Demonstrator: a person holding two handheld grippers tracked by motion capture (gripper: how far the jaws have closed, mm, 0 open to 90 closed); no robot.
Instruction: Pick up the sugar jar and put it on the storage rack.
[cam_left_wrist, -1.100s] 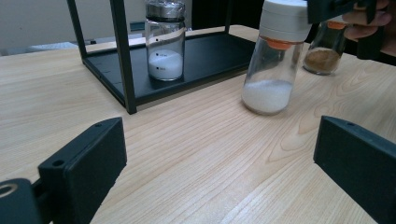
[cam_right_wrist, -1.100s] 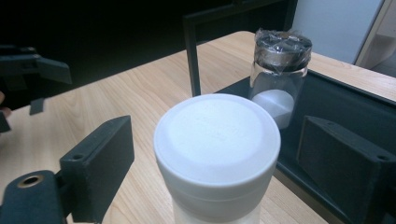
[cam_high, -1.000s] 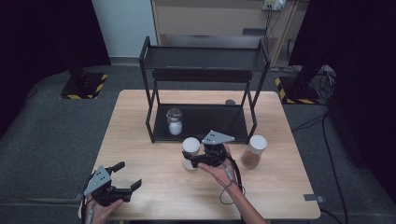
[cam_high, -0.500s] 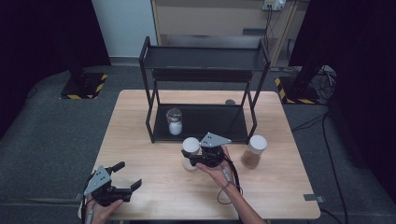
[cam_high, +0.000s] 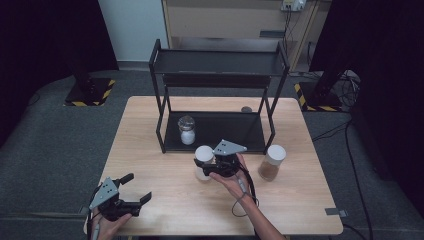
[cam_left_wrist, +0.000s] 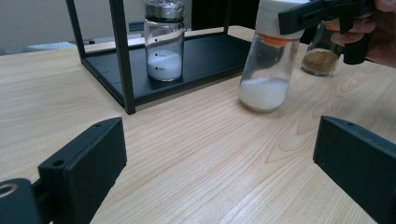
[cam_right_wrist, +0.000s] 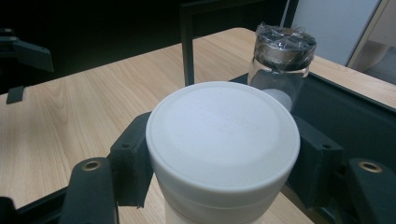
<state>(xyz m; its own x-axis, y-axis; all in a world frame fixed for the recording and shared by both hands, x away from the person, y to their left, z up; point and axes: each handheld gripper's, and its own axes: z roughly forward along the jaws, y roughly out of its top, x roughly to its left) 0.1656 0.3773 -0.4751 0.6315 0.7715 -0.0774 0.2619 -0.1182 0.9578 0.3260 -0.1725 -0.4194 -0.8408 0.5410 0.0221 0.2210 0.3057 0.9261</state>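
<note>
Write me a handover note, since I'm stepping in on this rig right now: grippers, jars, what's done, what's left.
Right gripper: its jaws have just closed on the white lid of the clear glass jar of white powder, which stands on the wooden table just in front of the black metal shelf rack.
Left gripper: open, empty, near the table's front left corner.
Done: a foil-topped glass jar of white powder stands on the rack's bottom tray.
Left: probably shelve the held jar, then the white-lidded jar of brown powder to its right.
</note>
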